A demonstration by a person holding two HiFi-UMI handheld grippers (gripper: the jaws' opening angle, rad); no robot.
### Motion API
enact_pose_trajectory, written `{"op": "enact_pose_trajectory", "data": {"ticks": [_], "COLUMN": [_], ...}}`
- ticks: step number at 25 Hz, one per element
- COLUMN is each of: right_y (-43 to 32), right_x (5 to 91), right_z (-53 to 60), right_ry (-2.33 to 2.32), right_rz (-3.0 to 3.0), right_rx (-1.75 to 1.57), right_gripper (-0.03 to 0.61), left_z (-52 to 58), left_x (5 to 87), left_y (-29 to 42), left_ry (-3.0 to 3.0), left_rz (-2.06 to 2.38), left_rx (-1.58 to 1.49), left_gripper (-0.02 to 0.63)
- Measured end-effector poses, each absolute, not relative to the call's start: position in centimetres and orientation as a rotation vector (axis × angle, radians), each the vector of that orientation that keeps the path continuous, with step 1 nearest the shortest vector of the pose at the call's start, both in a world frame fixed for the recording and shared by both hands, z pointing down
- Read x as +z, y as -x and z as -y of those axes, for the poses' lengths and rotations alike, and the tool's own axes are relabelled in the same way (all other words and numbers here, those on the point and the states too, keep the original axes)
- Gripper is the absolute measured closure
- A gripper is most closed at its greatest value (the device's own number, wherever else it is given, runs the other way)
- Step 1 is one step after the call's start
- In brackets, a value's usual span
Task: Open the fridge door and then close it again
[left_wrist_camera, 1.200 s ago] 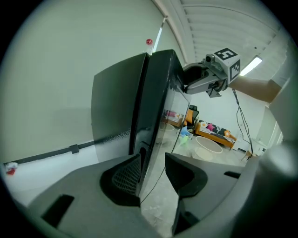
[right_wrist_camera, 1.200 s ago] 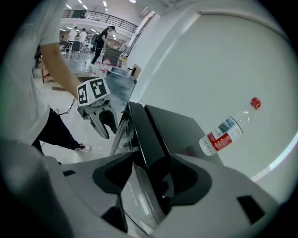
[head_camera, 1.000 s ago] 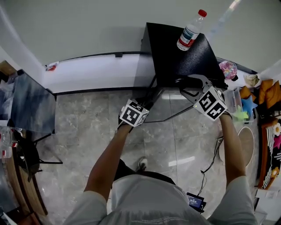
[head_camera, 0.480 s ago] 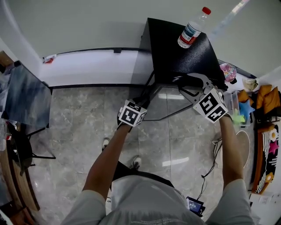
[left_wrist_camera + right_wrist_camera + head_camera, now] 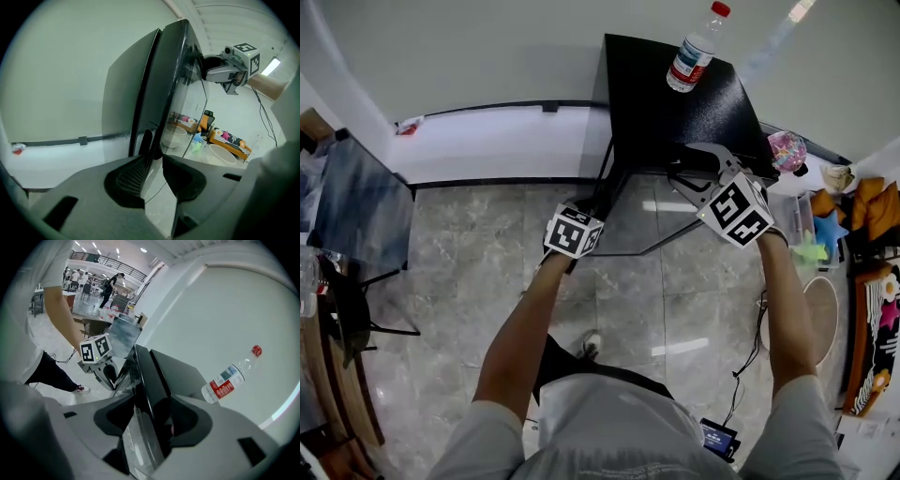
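Observation:
A small black fridge (image 5: 675, 103) stands against the wall, its glass door (image 5: 628, 225) swung partly open. My right gripper (image 5: 680, 178) is shut on the door's top edge near its free corner; in the right gripper view the dark frame (image 5: 150, 376) fills the space between the right gripper's (image 5: 150, 423) pads. My left gripper (image 5: 598, 204) sits at the door's other side. Its jaws have just been closing, and in the left gripper view the door's edge (image 5: 159, 84) runs between them with a gap still showing at one finger (image 5: 180, 178).
A water bottle (image 5: 692, 52) lies on top of the fridge. A dark panel on a stand (image 5: 356, 220) is at the left. Toys and tubs (image 5: 825, 225) crowd the right side, and a cable (image 5: 759, 319) trails over the tiled floor. My shoe (image 5: 592, 345) is below the door.
Both grippers sit a little higher in the head view, nearer the fridge. The left one has crept up to the door's edge. The door's angle looks the same.

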State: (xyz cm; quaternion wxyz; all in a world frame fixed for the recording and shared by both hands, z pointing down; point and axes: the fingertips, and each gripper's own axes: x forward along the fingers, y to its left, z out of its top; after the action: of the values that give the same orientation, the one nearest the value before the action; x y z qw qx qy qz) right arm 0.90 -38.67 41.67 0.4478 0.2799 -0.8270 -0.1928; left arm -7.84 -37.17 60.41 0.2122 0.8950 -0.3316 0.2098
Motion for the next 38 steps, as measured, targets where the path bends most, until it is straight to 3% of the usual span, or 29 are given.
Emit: {"op": "enact_pose_trajectory", "data": {"ticks": [38], "right_y": [-1.0], "right_x": [41.7], "right_z": [34.9], "right_ry": [-0.594], "right_rz": [2.102], "right_rx": [-0.543], "right_gripper": [0.333], "left_z": [32.1], "left_x": [60.4], "left_y": [7.3], "left_ry": [-2.419], "left_rz": [0.939], "left_rx": [0.592], "left_gripper": [0.512]}}
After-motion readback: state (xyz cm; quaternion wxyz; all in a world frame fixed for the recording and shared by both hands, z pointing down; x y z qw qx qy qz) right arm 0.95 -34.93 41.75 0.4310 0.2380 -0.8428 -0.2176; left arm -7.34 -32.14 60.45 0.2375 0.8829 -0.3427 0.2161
